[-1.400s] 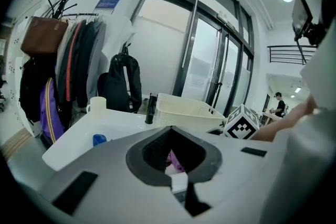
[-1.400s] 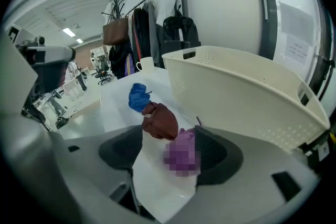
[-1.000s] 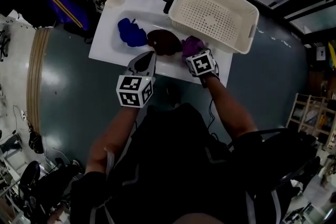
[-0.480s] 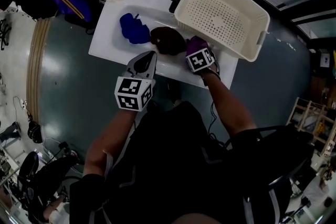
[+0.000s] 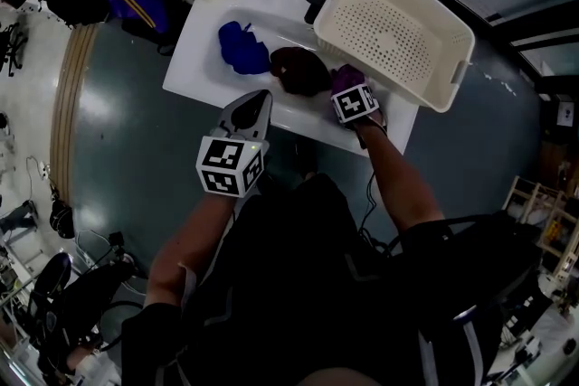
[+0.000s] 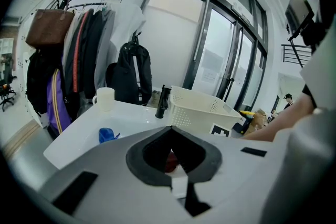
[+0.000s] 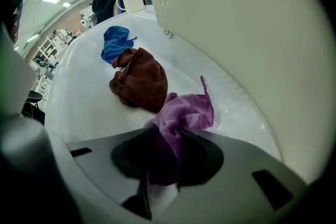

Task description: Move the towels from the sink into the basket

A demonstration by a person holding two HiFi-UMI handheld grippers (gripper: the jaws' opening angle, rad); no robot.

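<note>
Indoors, a white sink (image 5: 194, 50) stands beside hung coats (image 6: 84, 60).

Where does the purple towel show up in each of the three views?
Head view: purple towel in the sink, right of the brown towel.
Left gripper view: not in it.
Right gripper view: lower centre, below-right of the brown towel.
Shared landmark: the white basket.

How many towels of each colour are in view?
Blue towel: 1
Brown towel: 1
Purple towel: 1
Total: 3
</note>
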